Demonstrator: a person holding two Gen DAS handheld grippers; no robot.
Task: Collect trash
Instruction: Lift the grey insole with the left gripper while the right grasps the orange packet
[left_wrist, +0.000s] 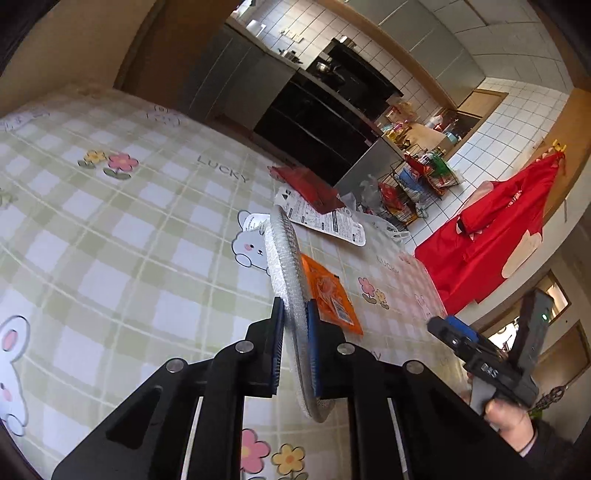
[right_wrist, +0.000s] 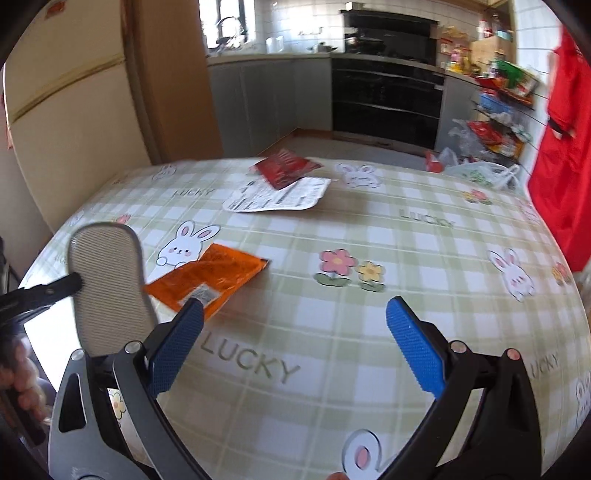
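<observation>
We see a round table under a pale green checked oilcloth (right_wrist: 332, 229) printed with rabbits, flowers and the word LUCKY. On it we count three flat pieces of trash. Largest is a white printed packaging card (right_wrist: 280, 199) toward the far side, with a dark red foil packet (right_wrist: 284, 167) lying partly over its far edge. Nearer lies one orange foil sachet (right_wrist: 210, 277), well apart from those two.

A fourth piece is off the table: a grey-white mesh-textured oval pad (left_wrist: 286, 273), held edge-on and upright in the left gripper (left_wrist: 295, 325), whose blue-lined jaws are clamped tight on its lower part. From the right wrist view the pad (right_wrist: 110, 284) stands just left of the orange sachet.

The right gripper (right_wrist: 295, 314) hangs over the table with its jaws spread wide and nothing between them; the orange sachet's near corner lies just beyond its left fingertip (right_wrist: 184, 332). We count two grippers, each in a hand (left_wrist: 509, 417).
</observation>
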